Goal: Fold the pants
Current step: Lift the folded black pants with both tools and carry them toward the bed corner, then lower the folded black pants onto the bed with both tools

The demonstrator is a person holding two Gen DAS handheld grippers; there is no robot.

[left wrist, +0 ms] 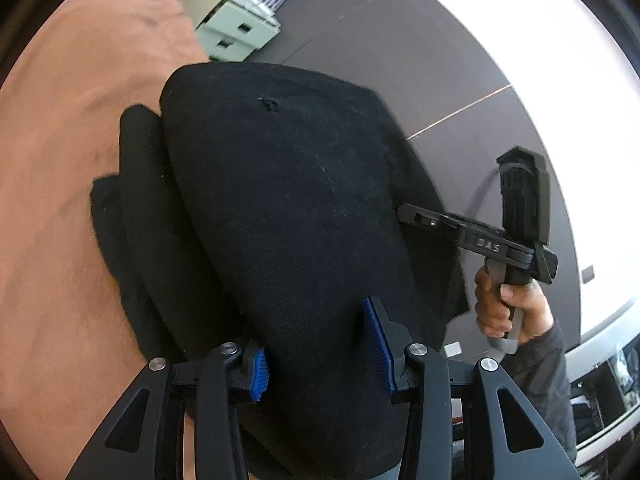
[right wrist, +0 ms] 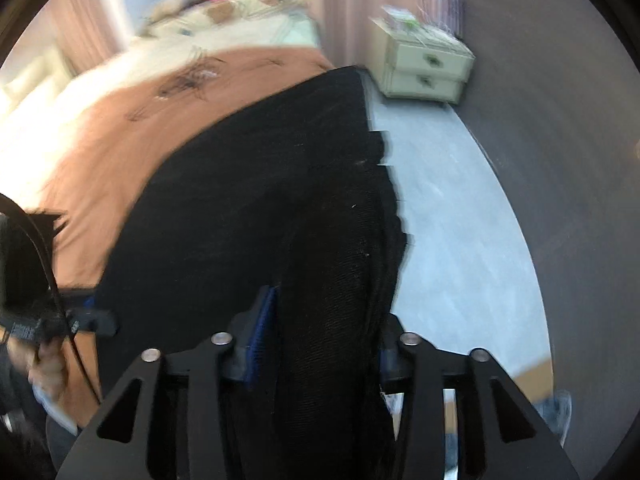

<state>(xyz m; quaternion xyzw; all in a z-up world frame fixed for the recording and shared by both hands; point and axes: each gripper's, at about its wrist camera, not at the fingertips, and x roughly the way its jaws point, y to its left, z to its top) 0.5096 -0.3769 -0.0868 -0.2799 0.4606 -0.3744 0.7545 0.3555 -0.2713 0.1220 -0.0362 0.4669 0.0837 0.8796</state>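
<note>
The black pants (left wrist: 280, 200) lie folded in thick layers on a brown bed cover (left wrist: 80, 120), with one edge hanging past the bed's side. My left gripper (left wrist: 320, 360) is shut on the near end of the bundle, its blue pads (left wrist: 378, 344) pressing both sides. In the right wrist view the pants (right wrist: 240, 220) run between the fingers of my right gripper (right wrist: 324, 340). Its jaws stand apart, and the cloth drapes loosely over the right finger. The right gripper (left wrist: 416, 216) shows at the pants' right edge, the left gripper (right wrist: 92, 320) at their left edge.
A pale green drawer chest (left wrist: 236, 32) stands on the dark floor (left wrist: 400, 60) beyond the bed's corner; it shows too as the chest (right wrist: 424, 68). A person's hand (left wrist: 500, 304) holds the right gripper's handle. Bedding and clothes (right wrist: 224, 4) are piled at the bed's far end.
</note>
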